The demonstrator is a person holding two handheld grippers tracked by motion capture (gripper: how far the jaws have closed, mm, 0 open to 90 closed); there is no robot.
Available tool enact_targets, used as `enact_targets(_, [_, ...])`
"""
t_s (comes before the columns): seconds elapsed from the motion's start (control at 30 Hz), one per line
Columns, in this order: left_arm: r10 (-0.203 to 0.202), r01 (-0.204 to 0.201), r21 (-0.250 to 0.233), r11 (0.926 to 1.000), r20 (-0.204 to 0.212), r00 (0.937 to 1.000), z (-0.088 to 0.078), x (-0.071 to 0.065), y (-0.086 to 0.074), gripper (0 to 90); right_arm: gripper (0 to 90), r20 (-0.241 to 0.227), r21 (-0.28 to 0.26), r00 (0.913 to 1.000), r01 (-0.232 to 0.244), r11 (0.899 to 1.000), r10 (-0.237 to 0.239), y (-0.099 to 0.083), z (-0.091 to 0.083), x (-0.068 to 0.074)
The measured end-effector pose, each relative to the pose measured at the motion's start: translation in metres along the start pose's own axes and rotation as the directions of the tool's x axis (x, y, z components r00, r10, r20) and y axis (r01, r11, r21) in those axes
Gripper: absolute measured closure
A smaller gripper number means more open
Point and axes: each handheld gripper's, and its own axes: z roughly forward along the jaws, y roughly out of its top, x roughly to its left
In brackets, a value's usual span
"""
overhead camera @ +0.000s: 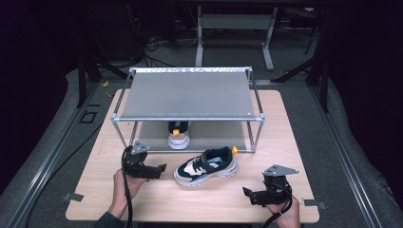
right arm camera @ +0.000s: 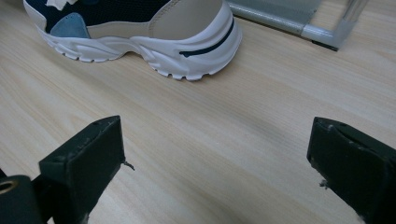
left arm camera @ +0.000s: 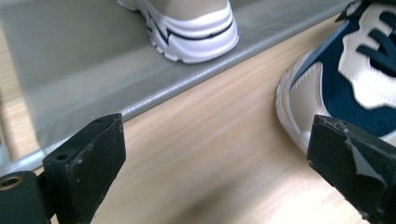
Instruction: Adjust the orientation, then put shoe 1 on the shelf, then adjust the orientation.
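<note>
A navy, white and beige sneaker (overhead camera: 206,166) lies on the wooden table (overhead camera: 199,199) in front of a two-level metal shoe rack (overhead camera: 187,95). Its toe (left arm camera: 336,79) is in the left gripper view and its heel (right arm camera: 187,32) in the right gripper view. A second sneaker (overhead camera: 178,135) stands on the rack's lower shelf, heel (left arm camera: 196,28) toward me. My left gripper (overhead camera: 161,168) is open just left of the table sneaker's toe, nothing between its jaws. My right gripper (overhead camera: 247,192) is open, off to the lower right of the sneaker, holding nothing.
The rack's grey lower shelf (left arm camera: 84,70) runs along the table right ahead of the left gripper. A rack leg (right arm camera: 327,32) stands beyond the sneaker's heel. Bare tabletop lies along the front edge between both hands. Dark floor and cables surround the table.
</note>
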Motion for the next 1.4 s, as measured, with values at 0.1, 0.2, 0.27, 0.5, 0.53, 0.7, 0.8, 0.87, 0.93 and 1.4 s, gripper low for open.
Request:
enact_targets(0.1, [-0.003,0.003,0.001,1.0,0.0,1.0,-0.004,0.002,-0.006,4.4,3.7,0.008,0.002,0.9999,0.008,1.0,-0.008,0.003,0.001,0.001])
enact_targets(0.2, [-0.001,0.001,0.0,1.0,-0.007,1.0,-0.01,0.005,-0.01,4.0,3.8,0.015,0.001,0.9998,0.016,1.0,-0.016,0.007,0.001,0.003])
enact_targets(0.27, [-0.001,0.001,-0.002,1.0,-0.013,0.9999,-0.015,0.007,-0.013,3.7,3.9,0.016,-0.006,0.9997,0.02,1.0,-0.02,0.009,0.001,0.005])
enact_targets(0.5, [-0.024,0.025,0.009,0.9997,-0.021,0.9995,-0.023,0.016,-0.025,3.5,4.1,0.011,-0.005,0.9992,0.039,0.999,-0.039,0.018,0.002,0.007])
enact_targets(0.53, [-0.023,0.024,0.012,0.9996,-0.021,0.9995,-0.024,0.017,-0.027,3.3,4.1,0.007,-0.001,0.999,0.044,0.999,-0.044,0.02,0.003,0.007])
enact_targets(0.7, [-0.024,0.024,0.008,0.9997,-0.026,0.9994,-0.03,0.019,-0.032,2.6,4.1,0.006,0.002,0.9984,0.056,0.998,-0.056,0.027,0.006,0.01])
enact_targets(0.8, [-0.023,0.024,0.018,0.9996,-0.034,0.9992,-0.031,0.023,-0.035,2.6,4.2,-0.001,-0.006,0.9981,0.061,0.998,-0.061,0.032,0.009,0.011])
enact_targets(0.87, [-0.027,0.028,0.021,0.9994,-0.034,0.9991,-0.032,0.025,-0.037,2.6,4.2,0.0,-0.002,0.9978,0.066,0.998,-0.066,0.036,0.01,0.012])
enact_targets(0.93, [-0.037,0.038,0.014,0.9992,-0.034,0.9987,-0.034,0.027,-0.039,2.5,4.2,-0.026,-0.01,0.9971,0.072,0.997,-0.072,0.041,0.014,0.013])
enact_targets(1.4, [-0.068,0.069,0.005,0.9976,-0.023,0.9974,-0.045,0.042,-0.055,2.1,2.3,-0.07,0.087,0.9874,0.148,0.985,-0.142,0.077,0.053,0.009])
